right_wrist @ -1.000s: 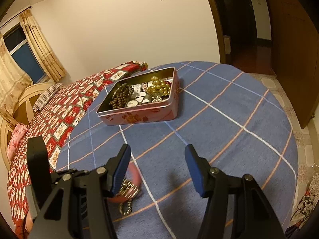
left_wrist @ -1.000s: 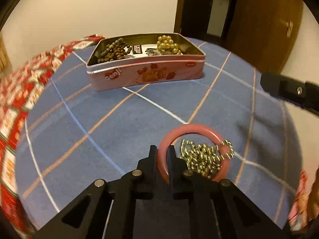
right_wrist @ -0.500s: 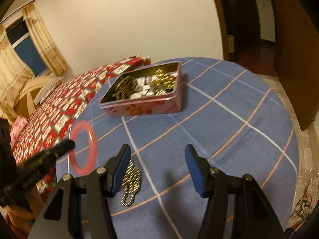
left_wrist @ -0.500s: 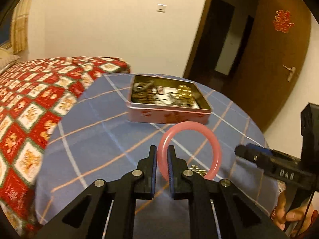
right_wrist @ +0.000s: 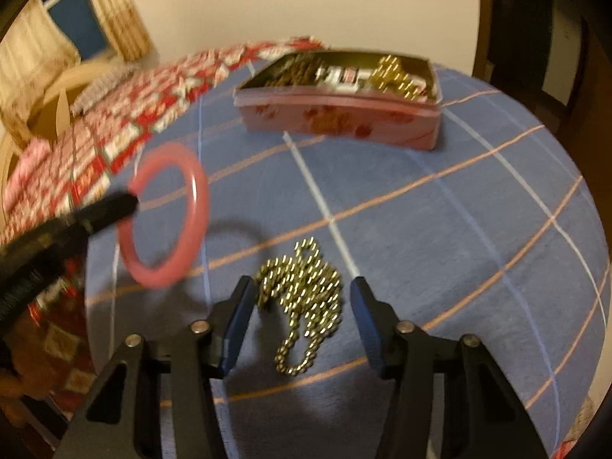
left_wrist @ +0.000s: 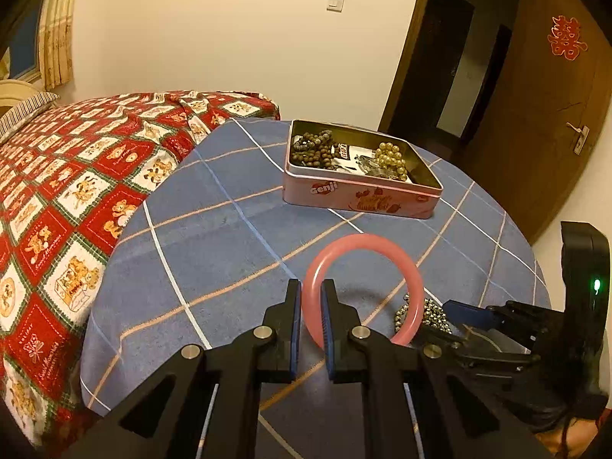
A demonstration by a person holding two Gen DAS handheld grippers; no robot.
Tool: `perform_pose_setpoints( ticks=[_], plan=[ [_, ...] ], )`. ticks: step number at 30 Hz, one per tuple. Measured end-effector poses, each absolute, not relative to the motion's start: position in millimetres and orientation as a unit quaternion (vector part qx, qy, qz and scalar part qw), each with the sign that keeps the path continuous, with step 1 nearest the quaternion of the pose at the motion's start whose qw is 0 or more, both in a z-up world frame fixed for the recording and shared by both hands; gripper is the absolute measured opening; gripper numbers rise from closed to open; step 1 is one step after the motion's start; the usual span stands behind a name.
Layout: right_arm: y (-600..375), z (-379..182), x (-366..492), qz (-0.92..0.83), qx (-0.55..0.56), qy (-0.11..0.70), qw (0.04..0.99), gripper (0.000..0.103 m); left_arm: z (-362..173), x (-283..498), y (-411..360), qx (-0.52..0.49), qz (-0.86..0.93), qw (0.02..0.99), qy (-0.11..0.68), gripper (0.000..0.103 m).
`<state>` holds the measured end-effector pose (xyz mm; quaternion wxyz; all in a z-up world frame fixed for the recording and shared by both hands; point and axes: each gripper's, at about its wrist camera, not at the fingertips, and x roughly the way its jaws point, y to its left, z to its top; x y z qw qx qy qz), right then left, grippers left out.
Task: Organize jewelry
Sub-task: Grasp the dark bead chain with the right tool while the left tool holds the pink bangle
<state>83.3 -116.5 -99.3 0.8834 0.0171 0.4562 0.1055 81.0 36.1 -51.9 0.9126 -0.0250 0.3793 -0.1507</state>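
Tongs first: the left tongs [left_wrist: 310,300] are pinched tight on the rim of a pink bangle [left_wrist: 401,264], which stands upright in the air above the near part of the surface [left_wrist: 214,237], clear of the cloth. The right tongs [right_wrist: 300,298] are spread wide apart with nothing between the pads, hanging low right over a heap of gold ball chain [right_wrist: 302,298] that lies loose on the blue checked cloth near the surface's near edge. From the right wrist view the bangle [right_wrist: 168,214] sits off to the left of that chain and throws a ring shadow on the cloth just beside it; that view is kinda blurry. Further out, toward the far edge, there's an open pink tin [left_wrist: 359,195] with dark brown beads [left_wrist: 311,149] in its left end, gold pearl beads [left_wrist: 390,160] in its right end and some small silvery bits in between. Past the surface's left edge is a bed with a red patterned quilt [left_wrist: 76,176].
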Motion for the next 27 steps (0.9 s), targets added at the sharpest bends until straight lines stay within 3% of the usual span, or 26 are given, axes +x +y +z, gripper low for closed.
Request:
perform_pose_setpoints(
  ticks=[4,27],
  plan=[
    [-118,-99,83,0.11,0.011,0.462,0.88,0.016,-53,80,37,-0.029,-0.149,0.912,0.38,0.009],
    [-162,-38,65,0.039,0.06,0.361,0.93,0.012,-32,77,20,-0.031,-0.165,0.918,0.359,0.009]
  ],
)
